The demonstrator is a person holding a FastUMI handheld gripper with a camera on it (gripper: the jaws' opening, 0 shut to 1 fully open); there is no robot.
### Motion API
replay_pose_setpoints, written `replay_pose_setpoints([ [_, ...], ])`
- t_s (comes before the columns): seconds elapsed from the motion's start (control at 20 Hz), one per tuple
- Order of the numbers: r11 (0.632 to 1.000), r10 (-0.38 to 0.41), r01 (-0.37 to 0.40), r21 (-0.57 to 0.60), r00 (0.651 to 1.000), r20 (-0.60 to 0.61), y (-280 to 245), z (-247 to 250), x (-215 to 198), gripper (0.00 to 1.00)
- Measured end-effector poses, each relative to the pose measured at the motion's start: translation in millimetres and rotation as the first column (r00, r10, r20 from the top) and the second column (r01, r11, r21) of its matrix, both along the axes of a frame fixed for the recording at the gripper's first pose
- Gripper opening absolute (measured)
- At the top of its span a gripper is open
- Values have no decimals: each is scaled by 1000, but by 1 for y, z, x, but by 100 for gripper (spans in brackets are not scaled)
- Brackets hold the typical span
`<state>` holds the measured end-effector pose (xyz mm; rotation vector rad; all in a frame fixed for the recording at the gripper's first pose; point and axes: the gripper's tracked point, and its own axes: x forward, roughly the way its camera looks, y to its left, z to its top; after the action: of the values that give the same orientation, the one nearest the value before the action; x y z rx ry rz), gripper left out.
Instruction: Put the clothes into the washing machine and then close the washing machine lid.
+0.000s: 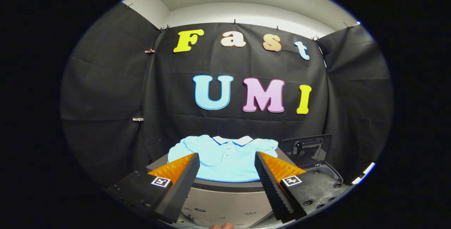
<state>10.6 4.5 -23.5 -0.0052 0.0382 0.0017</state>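
Black cloth walled the booth behind a grey washing machine [225, 195] seen in the gripper view. A light-blue polo shirt with a white collar [225, 158] lay spread flat on the machine's top, just beyond the fingers. The gripper [227, 172] stood wide open, holding nothing, its fingertips framing the shirt's lower half. Soft, light and limp, the shirt would likely bunch and drape when pinched; a fold near its middle looked the best hold. To the right a dark hinged lid with a handle [306, 147] stood raised, beside the shirt, not blocking it.
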Motion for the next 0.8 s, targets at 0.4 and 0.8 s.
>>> replay_pose_setpoints([
  [0.4,1000,-9,9,12,1000,-5,5,4,28,98],
  [0.8,999,-35,38,27,995,-97,4,-4,90,98],
])
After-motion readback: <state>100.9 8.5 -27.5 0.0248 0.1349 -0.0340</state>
